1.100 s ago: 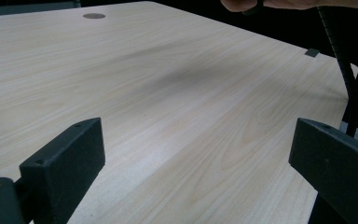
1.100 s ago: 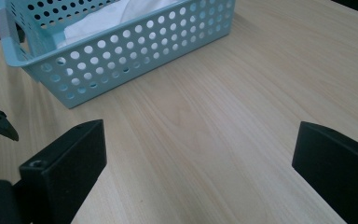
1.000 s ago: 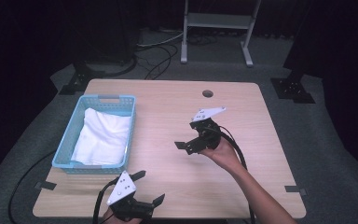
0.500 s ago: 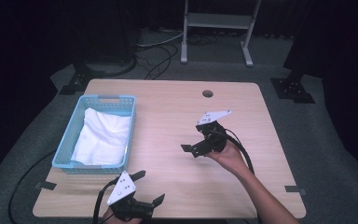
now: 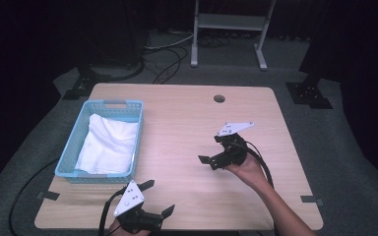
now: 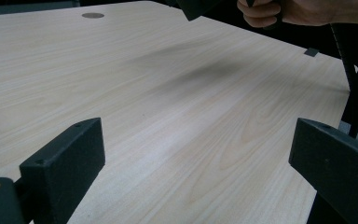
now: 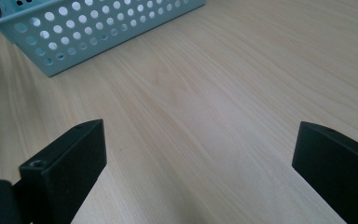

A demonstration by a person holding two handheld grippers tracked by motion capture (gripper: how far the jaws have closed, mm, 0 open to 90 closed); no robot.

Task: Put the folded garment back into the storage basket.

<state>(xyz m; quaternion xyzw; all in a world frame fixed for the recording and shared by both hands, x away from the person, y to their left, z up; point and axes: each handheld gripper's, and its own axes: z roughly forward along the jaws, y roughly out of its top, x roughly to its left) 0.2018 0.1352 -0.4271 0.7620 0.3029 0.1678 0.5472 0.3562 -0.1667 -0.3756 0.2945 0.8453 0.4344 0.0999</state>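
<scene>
Overhead, the high view laid out the whole table (image 5: 187, 123): a light blue basket (image 5: 74, 152) sat on its left half with a white cloth (image 5: 108, 147) folded inside, well apart from both tools. The left gripper (image 5: 158, 199) hung at the near edge, just below the basket's near corner, and the right gripper (image 5: 210, 156) was held over the right half of the table, pointing left toward the basket. The left gripper view added what the high view could not: its jaws stood wide apart over bare wood, with the person's right hand (image 6: 279, 11) at the top edge. The right gripper view showed its own jaws equally spread, empty, and the basket's perforated wall (image 7: 98, 28) ahead, the cloth hidden behind it.
</scene>
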